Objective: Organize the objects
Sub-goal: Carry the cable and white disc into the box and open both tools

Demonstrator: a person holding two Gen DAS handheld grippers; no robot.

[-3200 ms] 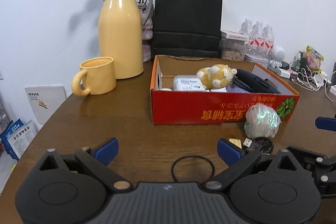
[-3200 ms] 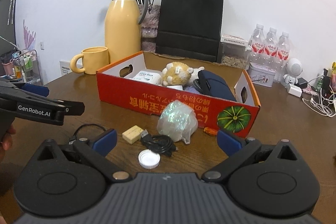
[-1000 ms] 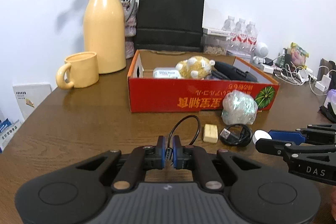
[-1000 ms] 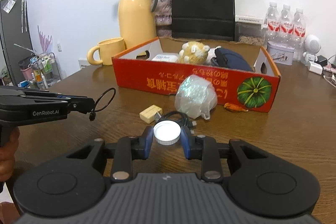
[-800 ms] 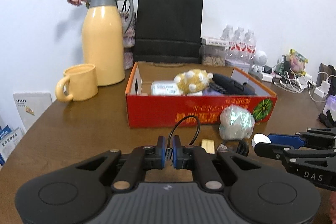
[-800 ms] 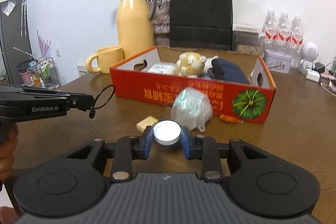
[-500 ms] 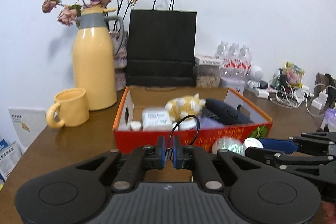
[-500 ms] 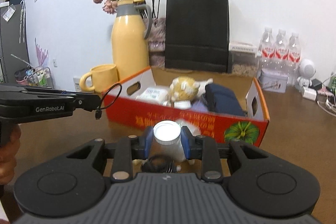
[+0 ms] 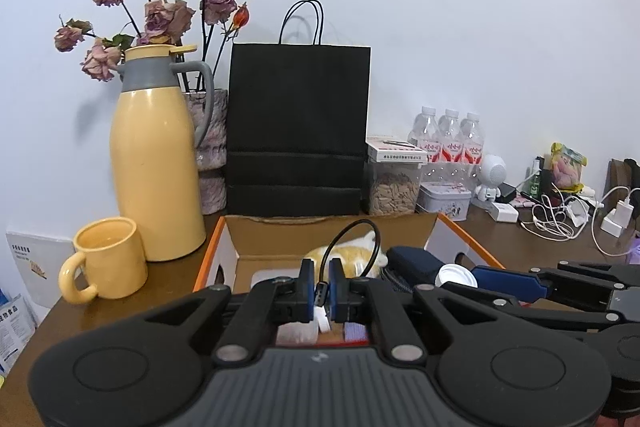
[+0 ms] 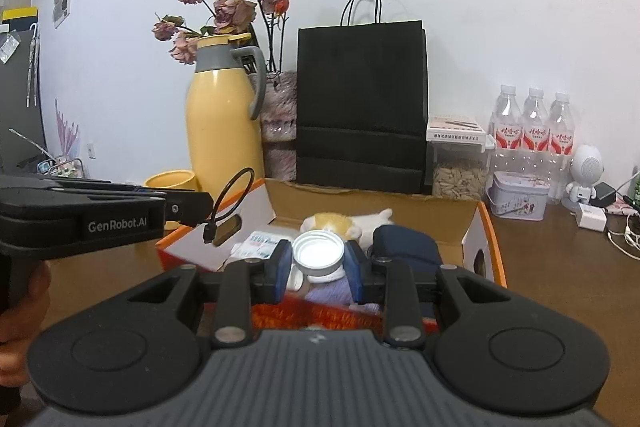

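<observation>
Our left gripper [image 9: 321,290] pinches the light, floppy cable loop [image 9: 353,242] by its plug, our right gripper [image 10: 319,264] clamps the light, stiff cap [image 10: 318,253] across its rim, over the box [image 10: 482,223].

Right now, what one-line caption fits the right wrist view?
Right gripper clamps a round white plastic lid above the open red cardboard box; left gripper alongside pinches a looped black cable.
</observation>
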